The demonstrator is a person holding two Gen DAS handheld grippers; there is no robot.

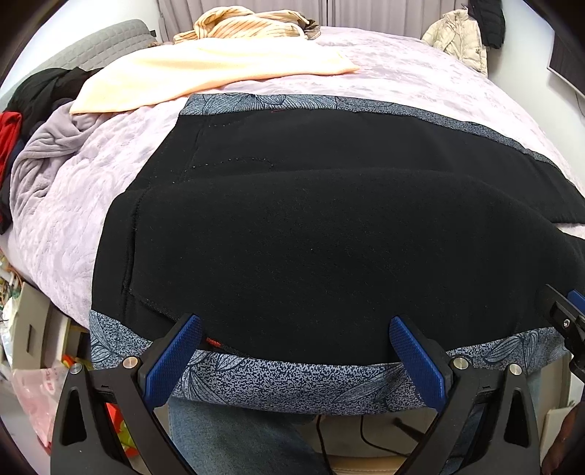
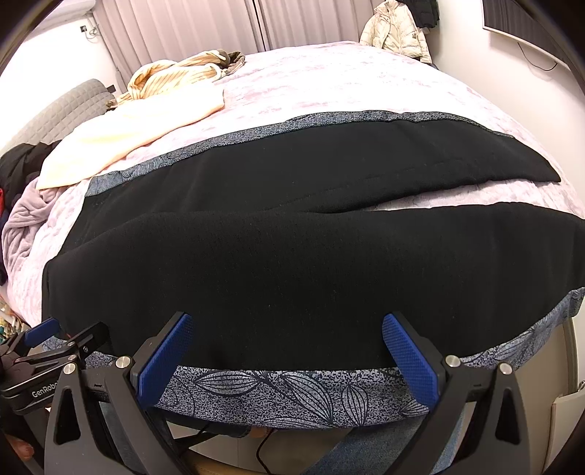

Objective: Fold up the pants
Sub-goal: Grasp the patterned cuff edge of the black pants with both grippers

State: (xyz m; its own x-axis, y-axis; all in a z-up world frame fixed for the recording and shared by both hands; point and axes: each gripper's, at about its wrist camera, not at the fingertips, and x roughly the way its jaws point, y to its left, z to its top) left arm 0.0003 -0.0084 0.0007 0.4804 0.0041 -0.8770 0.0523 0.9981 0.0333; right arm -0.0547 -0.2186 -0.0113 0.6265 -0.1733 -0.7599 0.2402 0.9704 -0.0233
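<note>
Black pants (image 1: 310, 237) lie flat across a blue-grey leaf-patterned cloth (image 1: 292, 380) on the bed, waist end to the left. In the right wrist view the pants (image 2: 292, 263) show two legs running right, with a strip of bedspread between them. My left gripper (image 1: 294, 321) hangs open over the near edge of the pants, its blue pads wide apart with nothing gripped. My right gripper (image 2: 287, 318) is likewise open over the near leg's edge, just above the patterned cloth (image 2: 292, 394). Each gripper shows in the other's view: the right gripper (image 1: 563, 318), the left gripper (image 2: 44, 339).
A lilac quilted bedspread (image 1: 420, 84) covers the bed. A peach towel (image 1: 204, 73) and a striped garment (image 1: 241, 22) lie at the far side. A grey blanket (image 1: 40, 153) and dark and red clothes (image 1: 33, 98) pile up at the left. A person's jeans (image 1: 226, 434) stand against the near bed edge.
</note>
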